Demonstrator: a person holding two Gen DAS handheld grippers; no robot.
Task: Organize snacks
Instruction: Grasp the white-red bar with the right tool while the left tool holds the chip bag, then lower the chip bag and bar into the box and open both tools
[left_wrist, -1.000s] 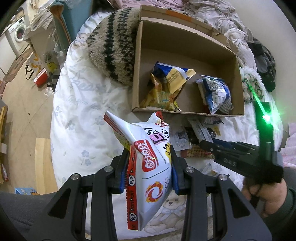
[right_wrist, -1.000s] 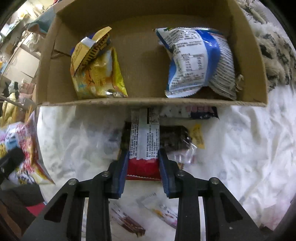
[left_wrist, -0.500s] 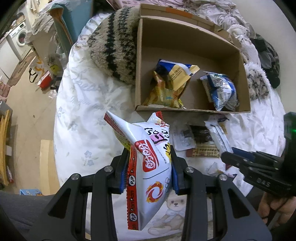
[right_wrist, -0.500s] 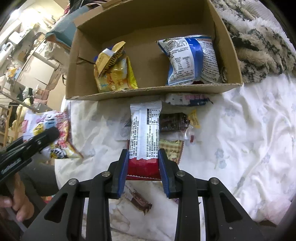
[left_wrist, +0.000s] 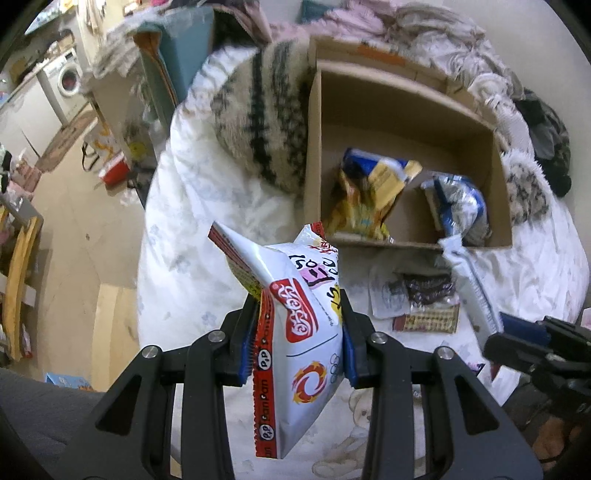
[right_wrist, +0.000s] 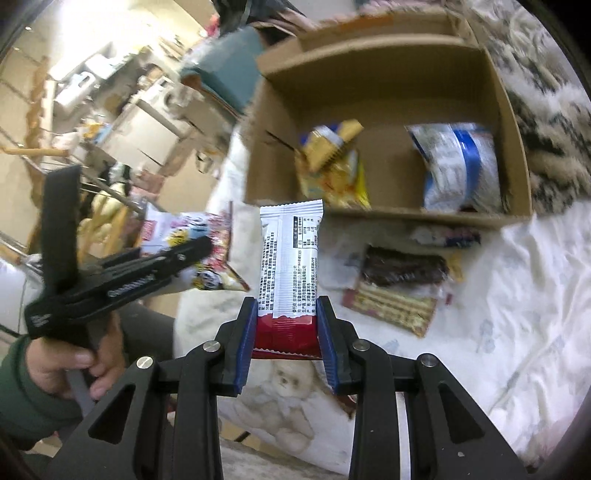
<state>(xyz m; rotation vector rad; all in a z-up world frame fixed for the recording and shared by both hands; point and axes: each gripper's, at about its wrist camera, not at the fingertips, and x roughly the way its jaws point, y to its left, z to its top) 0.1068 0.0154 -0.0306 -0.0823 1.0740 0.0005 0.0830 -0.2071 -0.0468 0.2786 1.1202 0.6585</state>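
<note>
at the lower centre of the left wrist view, my left gripper (left_wrist: 299, 345) is clamped on a white and red chip bag (left_wrist: 295, 332), pads pressing both of its sides, the bag standing up above the bedsheet (left_wrist: 177, 258). at the lower centre of the right wrist view, my right gripper (right_wrist: 286, 341) is closed on the red end of a white and red snack bar (right_wrist: 290, 266), which sticks up toward the cardboard box (right_wrist: 388, 216). the box sits in the upper right of both views and holds a yellow packet (right_wrist: 332, 173) and a blue and white bag (right_wrist: 461, 170). loose snacks, a dark wrapped bar (right_wrist: 402, 267) among them, lie on the sheet just below the box's near wall.

risks, as i judge them: the chip bag is puffy and gripped at mid-body, so it may slide out or burst under more squeeze. the snack bar is held only by its end and could swing and catch the box's near wall on the way in. both hands heading for one box may collide.
</note>
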